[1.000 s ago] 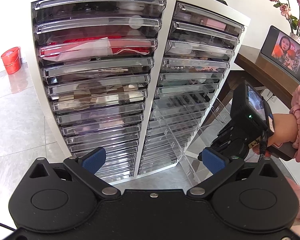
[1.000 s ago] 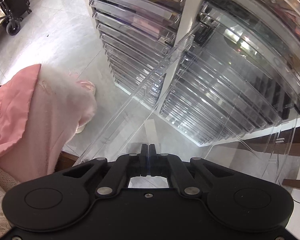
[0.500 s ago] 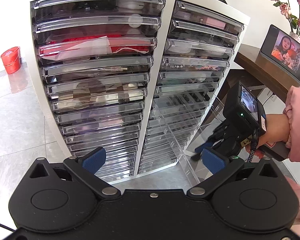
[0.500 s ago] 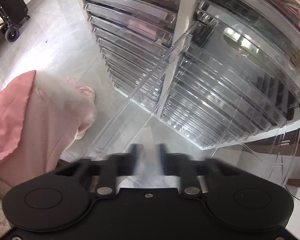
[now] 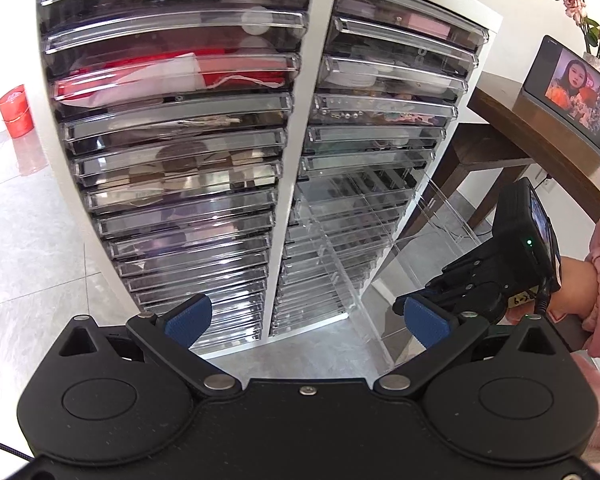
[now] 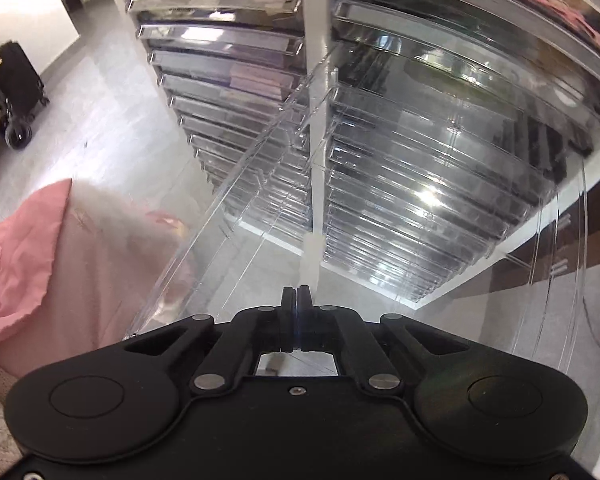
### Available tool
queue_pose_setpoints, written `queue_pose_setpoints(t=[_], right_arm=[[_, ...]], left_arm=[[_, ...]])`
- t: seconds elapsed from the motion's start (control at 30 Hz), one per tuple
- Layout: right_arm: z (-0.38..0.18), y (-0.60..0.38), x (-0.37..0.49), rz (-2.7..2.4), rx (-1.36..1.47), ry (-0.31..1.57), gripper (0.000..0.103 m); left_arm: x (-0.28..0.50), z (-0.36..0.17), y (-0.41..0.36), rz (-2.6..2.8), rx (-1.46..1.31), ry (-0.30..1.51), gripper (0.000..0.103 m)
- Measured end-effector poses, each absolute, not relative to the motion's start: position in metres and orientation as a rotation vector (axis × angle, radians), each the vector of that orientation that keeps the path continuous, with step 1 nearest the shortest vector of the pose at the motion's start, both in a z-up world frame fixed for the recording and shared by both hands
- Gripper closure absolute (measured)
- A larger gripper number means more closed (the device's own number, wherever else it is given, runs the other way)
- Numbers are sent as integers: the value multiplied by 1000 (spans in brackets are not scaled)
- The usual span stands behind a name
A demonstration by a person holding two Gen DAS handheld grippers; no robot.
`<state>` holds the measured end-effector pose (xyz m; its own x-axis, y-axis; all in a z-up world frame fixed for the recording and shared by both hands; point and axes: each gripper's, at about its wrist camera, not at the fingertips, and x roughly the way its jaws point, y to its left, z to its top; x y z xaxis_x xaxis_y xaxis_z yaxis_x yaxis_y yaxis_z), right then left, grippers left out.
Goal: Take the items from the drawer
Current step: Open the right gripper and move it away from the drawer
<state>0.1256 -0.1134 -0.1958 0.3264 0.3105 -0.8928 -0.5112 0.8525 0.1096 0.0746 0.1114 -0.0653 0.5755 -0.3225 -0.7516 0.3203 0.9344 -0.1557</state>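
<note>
A white cabinet (image 5: 324, 80) holds two columns of clear drawers. One clear drawer (image 5: 360, 240) in the right column, about halfway down, stands pulled far out; it has clear dividers, and I make out no item in it. My right gripper (image 6: 296, 308) is shut on the front edge of this drawer (image 6: 240, 208), and it shows as a black body (image 5: 472, 280) in the left wrist view. My left gripper (image 5: 306, 320) hangs open in front of the cabinet's lower drawers, with nothing between its blue pads (image 5: 188, 320).
Upper drawers hold red and white cloth (image 5: 172, 76) and small items. A dark wooden table (image 5: 500, 120) with a tablet (image 5: 572, 96) and pink flowers stands right of the cabinet. A red bucket (image 5: 16, 110) sits on the tiled floor at left. A pink sleeve (image 6: 60, 264) is near.
The right gripper was shut a second ago, opened half a second ago, and is shut again on the drawer front, now closer to the cabinet. The left gripper stays open.
</note>
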Motion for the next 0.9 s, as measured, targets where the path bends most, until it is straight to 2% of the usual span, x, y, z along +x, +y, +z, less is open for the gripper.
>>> queue_pose_setpoints(t=[0.23, 0.3, 0.43, 0.6, 0.9], right_arm=[[-195, -124, 127, 543, -107, 1099, 103], [-191, -126, 126, 530, -97, 1076, 99], [-183, -125, 121, 532, -179, 980, 99], [-197, -123, 128, 564, -186, 1034, 99], [-198, -122, 110, 609, -287, 1005, 99]], left_arm=[[103, -68, 76, -419, -2, 925, 0], [111, -63, 67, -422, 8, 916, 0], [125, -60, 54, -420, 20, 909, 0], [135, -65, 48, -395, 33, 939, 0], [167, -80, 31, -509, 88, 976, 0]])
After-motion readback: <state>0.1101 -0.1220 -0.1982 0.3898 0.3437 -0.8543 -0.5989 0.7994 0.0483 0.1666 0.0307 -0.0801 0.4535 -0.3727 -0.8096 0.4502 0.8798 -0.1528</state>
